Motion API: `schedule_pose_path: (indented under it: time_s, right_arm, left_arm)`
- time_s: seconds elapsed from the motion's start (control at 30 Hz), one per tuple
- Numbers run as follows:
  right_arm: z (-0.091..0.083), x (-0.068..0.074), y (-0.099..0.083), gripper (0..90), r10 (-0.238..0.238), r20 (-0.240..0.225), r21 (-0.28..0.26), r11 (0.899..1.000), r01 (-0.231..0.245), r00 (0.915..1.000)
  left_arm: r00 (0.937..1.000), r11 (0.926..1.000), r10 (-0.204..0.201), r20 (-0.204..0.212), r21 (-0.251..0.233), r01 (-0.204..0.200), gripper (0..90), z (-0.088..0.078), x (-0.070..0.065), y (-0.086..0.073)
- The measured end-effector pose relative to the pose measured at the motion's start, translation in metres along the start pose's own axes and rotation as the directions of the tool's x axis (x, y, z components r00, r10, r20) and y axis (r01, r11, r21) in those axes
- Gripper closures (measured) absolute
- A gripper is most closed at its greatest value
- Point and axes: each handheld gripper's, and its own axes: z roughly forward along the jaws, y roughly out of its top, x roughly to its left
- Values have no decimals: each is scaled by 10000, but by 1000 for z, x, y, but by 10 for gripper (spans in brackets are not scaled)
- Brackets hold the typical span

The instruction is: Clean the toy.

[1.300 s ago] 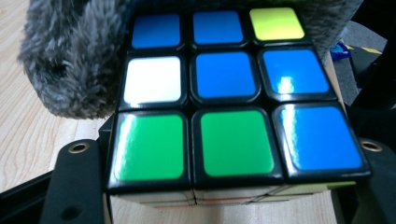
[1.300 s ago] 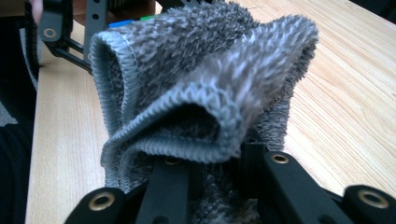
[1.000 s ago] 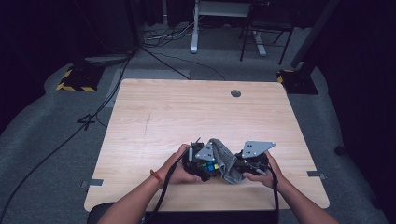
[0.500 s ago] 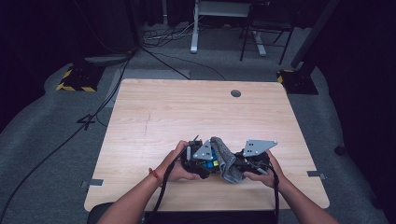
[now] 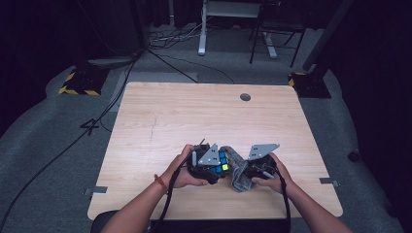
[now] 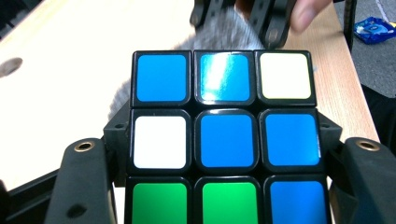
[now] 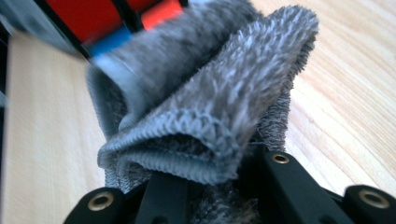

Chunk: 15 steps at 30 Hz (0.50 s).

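A colour-tiled puzzle cube (image 6: 226, 140) sits between the black jaws of my left gripper (image 6: 224, 154), which is shut on its sides; blue, white and green tiles face the camera. In the high view the cube (image 5: 221, 161) is held just above the table's near edge by my left gripper (image 5: 210, 166). My right gripper (image 7: 219, 186) is shut on a folded grey fleecy cloth (image 7: 210, 107), whose far end lies against the cube (image 7: 116, 23). From above, the cloth (image 5: 238, 171) hangs between the cube and my right gripper (image 5: 250, 172).
The light wooden table (image 5: 194, 116) has a round cable hole (image 5: 245, 97) near its far edge. Both forearms come in over the near edge. Desk legs and cables stand on the grey floor (image 5: 58, 145) beyond.
My right gripper has shifted slightly toward the cube, taking the cloth with it. The left gripper and cube have stayed about where they were.
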Motion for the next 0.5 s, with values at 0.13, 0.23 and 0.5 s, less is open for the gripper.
schedule_pose_path:
  time_s: [0.13,0.23,0.5]
  right_arm:
    - [4,3,0,785,-215,-194,94,9997,217,9996]
    - [-2,6,2,787,-233,-792,-548,9983,190,9966]
    - [-15,2,2,788,-22,-1083,-1433,9896,-135,9941]
  left_arm:
    - [9998,9999,165,-110,44,-164,336,2,-1,0]
    - [9998,9999,146,115,-37,-145,334,4,0,-3]
    - [9994,9976,337,-79,603,-331,327,9,0,-8]
